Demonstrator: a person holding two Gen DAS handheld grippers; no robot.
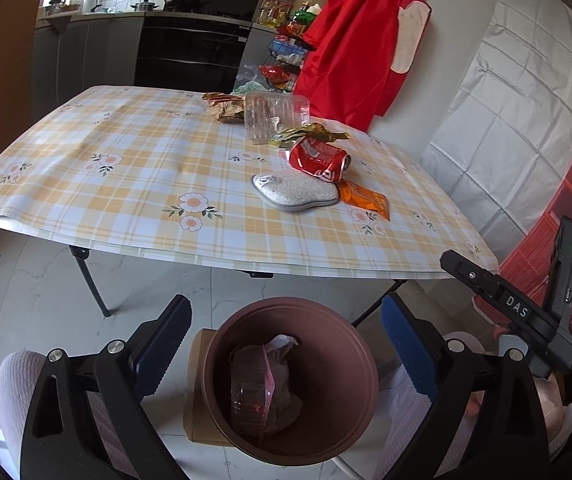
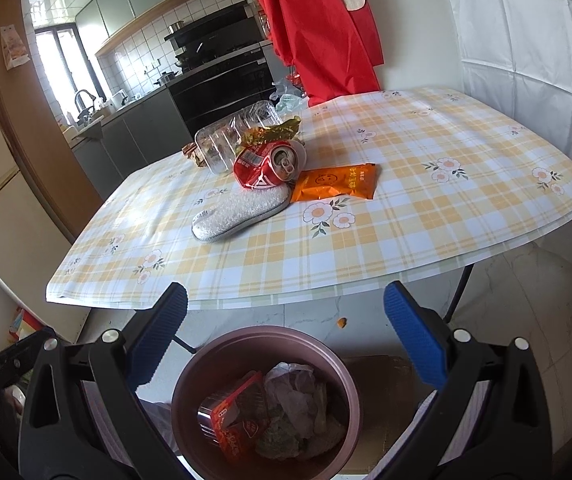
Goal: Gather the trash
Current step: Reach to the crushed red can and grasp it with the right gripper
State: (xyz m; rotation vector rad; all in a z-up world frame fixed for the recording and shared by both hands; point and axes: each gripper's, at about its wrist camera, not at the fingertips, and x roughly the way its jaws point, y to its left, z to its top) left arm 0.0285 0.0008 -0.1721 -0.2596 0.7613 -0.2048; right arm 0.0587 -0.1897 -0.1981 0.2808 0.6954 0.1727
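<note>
Brown plastic round bin (image 1: 360, 364) stands on the floor below and between the fingers of both grippers, and it holds crumpled wrappers and a red printed pack (image 2: 232, 426). Left gripper (image 1: 284, 352) has its fingers spread wide and holds nothing; right gripper (image 2: 286, 334) is the same, wide and empty.

Beyond the fingertips, on the yellow checked tablecloth (image 1: 126, 184), the remaining trash lies close together. A crushed red soda can (image 2: 270, 164) lies on its side, dented, with white lettering I cannot read. It touches a grey glittery pouch (image 2: 238, 210) and an orange foil sachet (image 2: 336, 182), which has a smiling face and small characters, too small to read. Behind the can are a clear plastic box (image 1: 276, 114), a gold crumpled wrapper (image 1: 310, 134) and a brown crumpled wrapper (image 1: 224, 108).

On the black body of the right gripper, seen from the left wrist camera, white letters read "DAS".
</note>
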